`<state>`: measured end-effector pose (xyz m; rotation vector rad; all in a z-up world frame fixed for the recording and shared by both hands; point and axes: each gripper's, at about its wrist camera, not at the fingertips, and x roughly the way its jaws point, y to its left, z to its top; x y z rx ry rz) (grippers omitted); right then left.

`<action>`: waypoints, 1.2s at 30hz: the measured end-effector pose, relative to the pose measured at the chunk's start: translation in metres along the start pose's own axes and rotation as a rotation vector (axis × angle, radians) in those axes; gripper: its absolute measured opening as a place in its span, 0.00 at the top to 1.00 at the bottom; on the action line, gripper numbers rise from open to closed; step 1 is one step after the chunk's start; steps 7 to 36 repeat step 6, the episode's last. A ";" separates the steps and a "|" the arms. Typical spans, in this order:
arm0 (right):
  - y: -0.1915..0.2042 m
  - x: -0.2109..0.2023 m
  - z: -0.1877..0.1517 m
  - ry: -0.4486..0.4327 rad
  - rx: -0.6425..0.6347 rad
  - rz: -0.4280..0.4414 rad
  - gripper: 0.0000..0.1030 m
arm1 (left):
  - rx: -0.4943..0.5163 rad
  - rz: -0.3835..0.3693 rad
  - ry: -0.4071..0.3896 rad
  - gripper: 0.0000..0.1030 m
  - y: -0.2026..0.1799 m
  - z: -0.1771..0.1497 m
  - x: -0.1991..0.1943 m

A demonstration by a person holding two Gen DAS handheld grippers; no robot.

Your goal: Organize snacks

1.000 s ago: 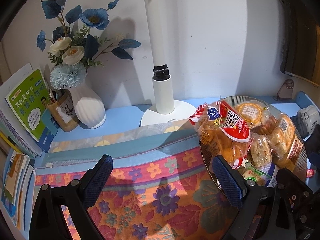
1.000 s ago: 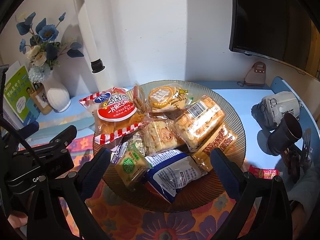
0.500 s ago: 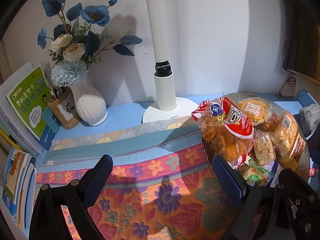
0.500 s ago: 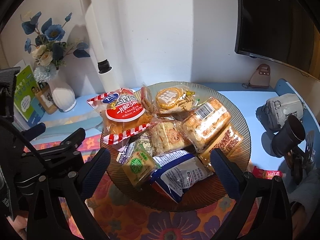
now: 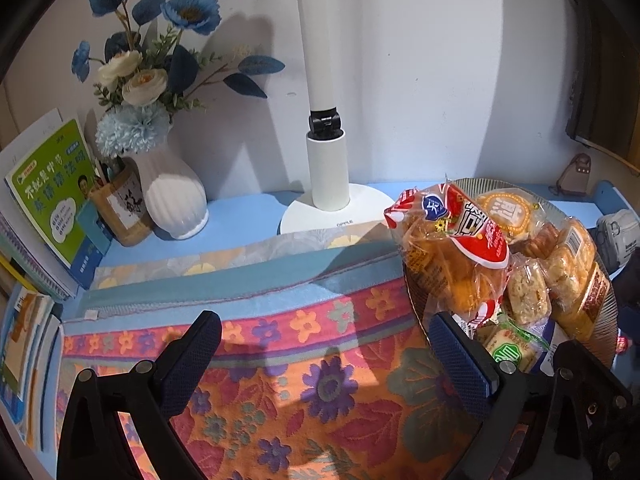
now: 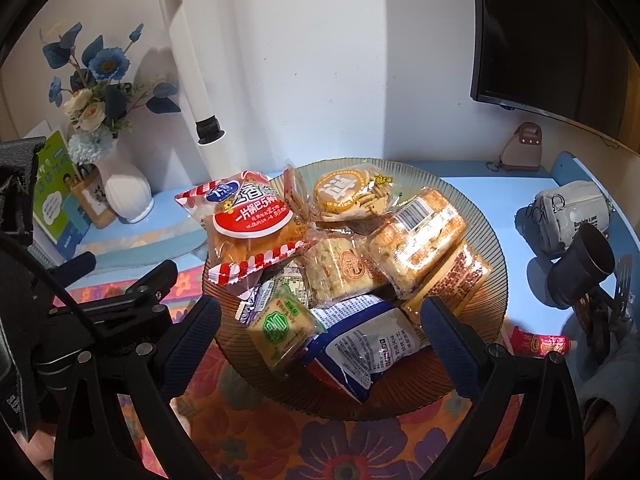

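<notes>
On the bench, foreground: the right hand-held gripper (image 6: pixel 318 336), its blue-padded jaws spread wide and grasping nothing, hovers at the near rim of the ribbed brown glass plate (image 6: pixel 486 236).
Left side: the left hand-held gripper (image 5: pixel 326 360), likewise released and empty, hangs over the orange floral woven cloth (image 5: pixel 320 392), its right finger just beside the plate's left rim.
Cloth: it lies under the plate's near part, over a pale blue bench top (image 6: pixel 520 184).
Plate, near edge: a small square green-labelled biscuit pack (image 6: pixel 282 326) lies beside a blue-and-white foil snack bag (image 6: pixel 368 340).
Plate, middle: a clear-wrapped pale rice cracker square (image 6: pixel 338 272) sits between a red-and-white striped bag of golden buns (image 6: pixel 244 224) and a clear tray of round golden biscuits (image 6: pixel 416 232).
Plate, right edge: a flat brown printed packet (image 6: pixel 460 276) is partly under the biscuit tray.
Plate, far side: a clear bag of small biscuits with a round orange label (image 6: pixel 352 192).
Off the plate, right: a small red wrapped snack (image 6: pixel 538 342) lies on the bench, near a dark cup (image 6: pixel 580 266) and a grey pouch (image 6: pixel 568 208).
Background: a white lamp with a round base (image 5: pixel 328 184), a white ribbed vase of blue and cream flowers (image 5: pixel 172 196) and a green-covered book (image 5: pixel 54 192) stand by the wall.
</notes>
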<state>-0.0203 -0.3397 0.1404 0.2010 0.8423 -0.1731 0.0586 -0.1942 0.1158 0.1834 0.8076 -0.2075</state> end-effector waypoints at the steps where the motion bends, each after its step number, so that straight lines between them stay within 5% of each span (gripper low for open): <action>1: 0.000 0.001 -0.001 0.003 -0.001 0.005 0.02 | -0.005 -0.003 -0.005 0.00 0.000 0.000 -0.001; 36: 0.000 0.006 -0.005 0.010 0.006 0.012 0.02 | -0.019 0.004 -0.037 0.00 0.001 -0.001 -0.007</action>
